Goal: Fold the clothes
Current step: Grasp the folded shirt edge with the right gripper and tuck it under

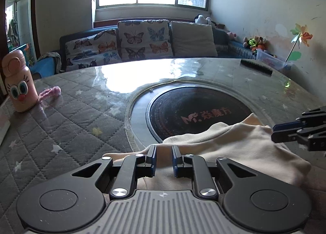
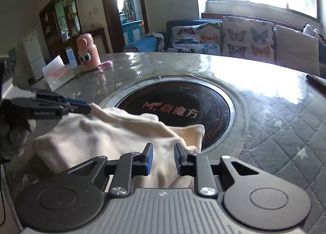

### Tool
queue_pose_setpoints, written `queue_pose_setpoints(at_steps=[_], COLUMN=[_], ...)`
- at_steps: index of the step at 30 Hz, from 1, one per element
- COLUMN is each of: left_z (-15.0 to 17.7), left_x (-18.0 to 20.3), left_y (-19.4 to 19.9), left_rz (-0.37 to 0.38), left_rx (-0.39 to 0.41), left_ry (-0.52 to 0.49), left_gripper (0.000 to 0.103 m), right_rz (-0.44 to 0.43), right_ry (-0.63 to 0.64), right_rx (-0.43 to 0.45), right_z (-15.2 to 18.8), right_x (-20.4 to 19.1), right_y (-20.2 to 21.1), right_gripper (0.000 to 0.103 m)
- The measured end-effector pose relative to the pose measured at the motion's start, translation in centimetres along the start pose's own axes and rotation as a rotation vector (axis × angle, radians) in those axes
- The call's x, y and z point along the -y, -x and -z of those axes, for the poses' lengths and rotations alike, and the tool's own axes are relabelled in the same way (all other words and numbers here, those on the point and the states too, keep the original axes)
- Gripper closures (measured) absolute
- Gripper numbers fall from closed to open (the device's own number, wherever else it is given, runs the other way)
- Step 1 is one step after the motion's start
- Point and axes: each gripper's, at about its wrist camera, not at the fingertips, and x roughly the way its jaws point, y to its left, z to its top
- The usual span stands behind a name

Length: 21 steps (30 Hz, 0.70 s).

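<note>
The cloth (image 2: 97, 138) is cream; the table cover (image 1: 61, 123) is grey, quilted with stars; the bottle (image 1: 19, 85) is pink.

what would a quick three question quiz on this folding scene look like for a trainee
1. True or false: the cream garment lies partly over the dark round hotplate set in the table.
2. Which thing stands nearest the pink bottle? A) tissue box B) black remote C) butterfly cushion
3. Fill in: the fingers of the left gripper and the right gripper have cloth between them but stand ____.

Key: 1 true; 2 A; 3 apart, so both are open.
</note>
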Motion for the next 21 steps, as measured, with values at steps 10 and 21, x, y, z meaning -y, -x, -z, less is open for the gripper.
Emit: queue_pose_setpoints(at_steps=[10,21], left_z=[1.6,3.1], left_x=[-0.4,-2.7], left_y=[3.8,4.3], left_rz=[-0.054,-0.122], left_rx=[0.035,-0.001], left_ry=[0.049,0.201], left_gripper=[0.085,0.073], right_rz=[0.035,0.048], right_ry=[-0.067,-0.184], right_rx=[-0.002,-0.007], right_z=[1.1,1.1], right_x=[1.0,2.7], right_y=[0.3,-0.9], right_gripper=[0.072,0.072])
